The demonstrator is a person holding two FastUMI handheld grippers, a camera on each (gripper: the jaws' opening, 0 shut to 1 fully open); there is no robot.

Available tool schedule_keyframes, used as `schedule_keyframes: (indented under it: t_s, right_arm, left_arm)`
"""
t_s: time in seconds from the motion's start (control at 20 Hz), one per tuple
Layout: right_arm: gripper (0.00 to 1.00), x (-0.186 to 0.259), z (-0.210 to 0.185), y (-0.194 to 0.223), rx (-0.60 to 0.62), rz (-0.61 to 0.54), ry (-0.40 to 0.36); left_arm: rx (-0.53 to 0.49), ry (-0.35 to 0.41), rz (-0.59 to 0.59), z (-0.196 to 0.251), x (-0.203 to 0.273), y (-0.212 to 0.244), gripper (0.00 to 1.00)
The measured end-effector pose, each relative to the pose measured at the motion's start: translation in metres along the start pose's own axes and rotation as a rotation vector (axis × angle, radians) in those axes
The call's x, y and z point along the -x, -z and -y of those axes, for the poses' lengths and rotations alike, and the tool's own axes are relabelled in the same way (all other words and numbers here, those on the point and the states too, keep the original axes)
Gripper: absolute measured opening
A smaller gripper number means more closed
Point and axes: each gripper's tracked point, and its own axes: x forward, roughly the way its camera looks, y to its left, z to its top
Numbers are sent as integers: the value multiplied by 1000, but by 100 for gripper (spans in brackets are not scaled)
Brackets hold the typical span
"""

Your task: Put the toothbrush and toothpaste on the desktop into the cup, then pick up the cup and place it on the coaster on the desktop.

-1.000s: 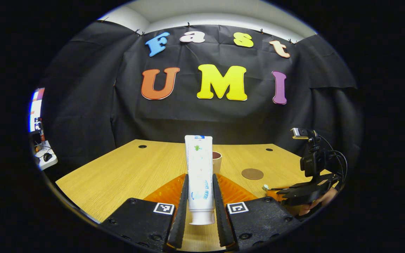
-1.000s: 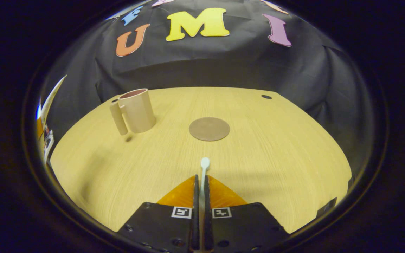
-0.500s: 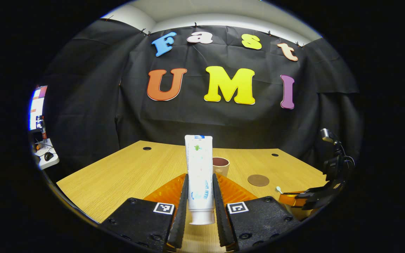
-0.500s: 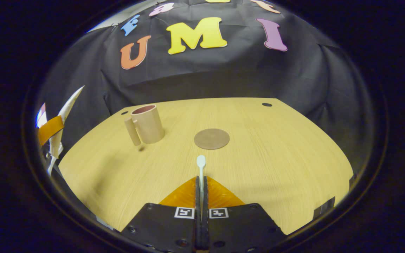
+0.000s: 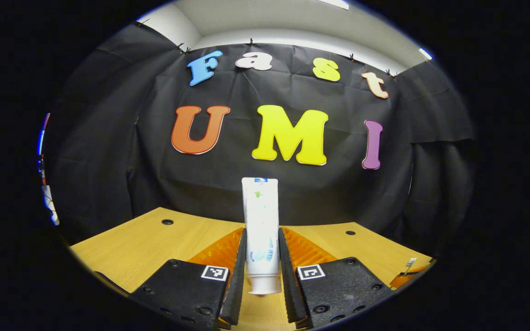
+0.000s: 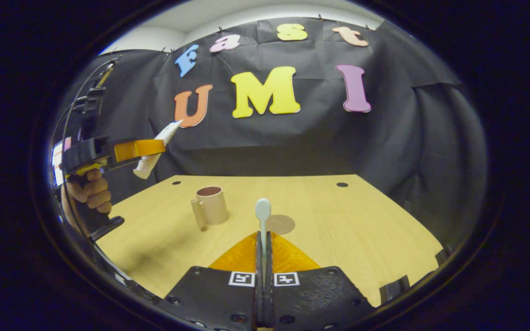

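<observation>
My left gripper (image 5: 262, 239) is shut on a white toothpaste tube (image 5: 260, 220) that stands cap down between its fingers, well above the wooden desk (image 5: 154, 239). In the right gripper view that same gripper (image 6: 147, 148) hangs high at the left with the toothpaste tube (image 6: 157, 147) slanting through it, held by a hand (image 6: 88, 191). My right gripper (image 6: 263, 236) is shut on a pale toothbrush (image 6: 262, 214) whose head points forward. A beige cup (image 6: 210, 210) with a handle stands on the desk, and a round brown coaster (image 6: 279, 224) lies just right of it.
The black cloth wall closes the back and sides of the booth. Small dark holes (image 6: 341, 185) mark the desk's far corners. The right gripper's toothbrush tip (image 5: 410, 263) peeks in at the lower right of the left gripper view.
Both grippers have risen and tilted up with their loads. The cup and coaster dropped behind the fingers in the left gripper view and look farther off in the right gripper view.
</observation>
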Motion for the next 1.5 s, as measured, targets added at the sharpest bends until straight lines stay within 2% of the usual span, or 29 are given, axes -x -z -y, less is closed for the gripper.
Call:
schedule_keyframes:
  t_s: [0.2,0.45,0.55,0.75,0.9,0.95,1.0,1.1,1.35,1.4,1.5]
  right_arm:
    - [0,8,7,-2,-11,19,0]
    - [0,6,23,6,-20,-5,22]
    - [0,6,25,7,-20,-6,22]
    - [0,5,23,10,-25,-11,9]
    - [0,6,25,12,-16,-12,12]
    - [1,5,26,11,-16,-12,10]
    - [1,5,25,12,-19,-12,8]
    - [0,4,27,12,-22,-13,8]
    - [1,4,30,14,-25,-18,6]
    - [0,4,31,15,-26,-19,7]
    - [0,3,32,15,-30,-20,7]
  left_arm:
    - [21,99,13,18,-49,9,40]
    - [52,40,-84,3,-93,55,41]
    - [36,25,-110,0,-96,69,41]
    - [40,43,-86,6,-94,66,41]
    - [6,39,-89,6,-94,64,41]
    - [2,39,-92,7,-95,65,42]
    - [-4,41,-99,8,-94,66,48]
    - [-13,37,-111,7,-94,70,44]
    - [-13,18,-133,2,-97,77,45]
    - [-19,13,-136,0,-98,78,49]
    - [-33,7,-122,-1,-98,73,47]
